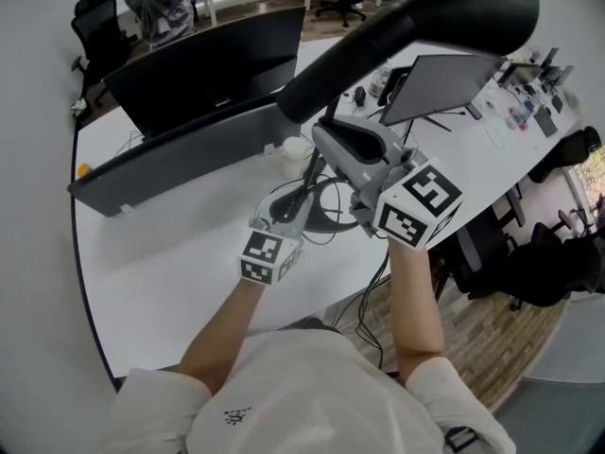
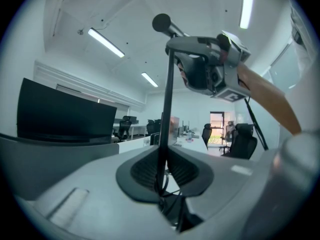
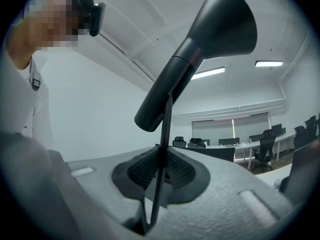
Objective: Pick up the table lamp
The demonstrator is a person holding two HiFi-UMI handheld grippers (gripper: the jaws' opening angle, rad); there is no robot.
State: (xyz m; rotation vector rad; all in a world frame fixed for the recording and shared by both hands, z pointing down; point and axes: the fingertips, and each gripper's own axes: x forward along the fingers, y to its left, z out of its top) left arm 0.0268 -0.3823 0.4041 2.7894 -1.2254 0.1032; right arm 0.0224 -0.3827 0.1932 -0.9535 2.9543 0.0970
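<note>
The person wears a white short-sleeved shirt point(image 1: 284, 378) with a small dark print point(image 1: 233, 414) on the chest. The left gripper point(image 2: 165, 176) and the right gripper point(image 3: 160, 176) share one build: pale grey moulded shells, with black ribbed pads point(image 2: 145, 171) set in a dark oval surround. Each carries a white cube point(image 1: 267, 256) printed with black square markers (the right one's cube point(image 1: 417, 206) looks larger in the head view).

The black table lamp point(image 1: 416, 36) had its thin stem point(image 2: 167, 99) nearly upright, clamped low in the left gripper point(image 2: 165, 176) and higher in the right gripper point(image 3: 157, 176), while its long cone-shaped shade point(image 3: 200, 54) tilted, flaring toward two o'clock.
</note>
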